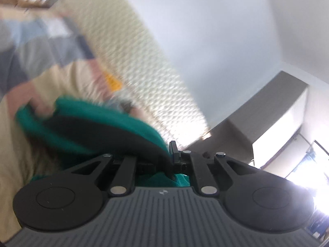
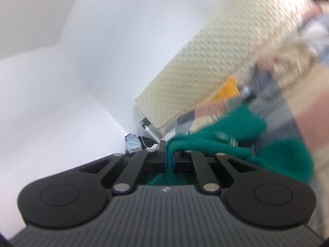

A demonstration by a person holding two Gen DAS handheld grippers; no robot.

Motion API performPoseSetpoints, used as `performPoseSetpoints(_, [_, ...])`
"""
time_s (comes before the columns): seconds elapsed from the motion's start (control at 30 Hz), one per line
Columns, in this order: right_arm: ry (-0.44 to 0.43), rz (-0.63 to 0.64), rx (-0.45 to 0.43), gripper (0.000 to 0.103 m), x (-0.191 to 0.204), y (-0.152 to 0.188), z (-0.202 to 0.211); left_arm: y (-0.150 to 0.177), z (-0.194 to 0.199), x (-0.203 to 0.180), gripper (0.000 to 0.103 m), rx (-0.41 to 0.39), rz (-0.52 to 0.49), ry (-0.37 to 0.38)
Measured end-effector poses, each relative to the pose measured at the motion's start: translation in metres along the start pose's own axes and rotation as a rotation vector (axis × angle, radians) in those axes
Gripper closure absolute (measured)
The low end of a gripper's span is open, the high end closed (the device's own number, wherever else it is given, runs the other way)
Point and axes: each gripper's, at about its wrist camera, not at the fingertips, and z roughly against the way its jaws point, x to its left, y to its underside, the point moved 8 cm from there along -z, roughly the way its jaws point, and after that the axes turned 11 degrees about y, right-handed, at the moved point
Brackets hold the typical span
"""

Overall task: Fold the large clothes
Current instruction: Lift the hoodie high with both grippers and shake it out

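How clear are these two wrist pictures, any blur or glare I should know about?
Left wrist view: the green garment and bedding behind it are motion-smeared; the window at lower right blows out white. Right wrist view: its right side is streaked with blur, while the right gripper and white wall stay fairly sharp; fisheye bending in both.

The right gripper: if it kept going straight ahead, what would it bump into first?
Probably the white wall. The right gripper, shut on green cloth, points at clutter at its foot; depth is unclear.

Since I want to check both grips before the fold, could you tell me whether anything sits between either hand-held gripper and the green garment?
Nothing visible does. The left hand-held gripper and the right hand-held gripper are each shut directly on the green garment.
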Motion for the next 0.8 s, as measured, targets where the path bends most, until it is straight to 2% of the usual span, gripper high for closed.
performPoseSetpoints(0.27, [-0.096, 0.045, -0.153, 0.096, 0.078, -0.093, 0.056, -0.060, 0.026, -0.134, 0.091, -0.045, -0.162, 0.095])
performPoseSetpoints(0.4, [-0.154, 0.034, -0.232, 0.096, 0.120, -0.126, 0.101, -0.089, 0.041, -0.202, 0.091, -0.054, -0.225, 0.146])
performPoseSetpoints(0.57, [-0.212, 0.089, -0.324, 0.096, 0.170, -0.169, 0.152, -0.122, 0.056, -0.283, 0.090, -0.067, -0.305, 0.231])
performPoseSetpoints(0.63, [-0.212, 0.117, -0.358, 0.096, 0.187, -0.187, 0.163, -0.133, 0.055, -0.303, 0.090, -0.085, -0.313, 0.247])
performPoseSetpoints(0.7, [-0.171, 0.167, -0.372, 0.096, 0.198, -0.199, 0.161, -0.141, 0.046, -0.311, 0.090, -0.094, -0.353, 0.212])
performPoseSetpoints(0.8, [-0.062, 0.213, -0.323, 0.096, 0.188, -0.204, 0.127, -0.144, 0.017, -0.288, 0.089, -0.053, -0.364, 0.170])
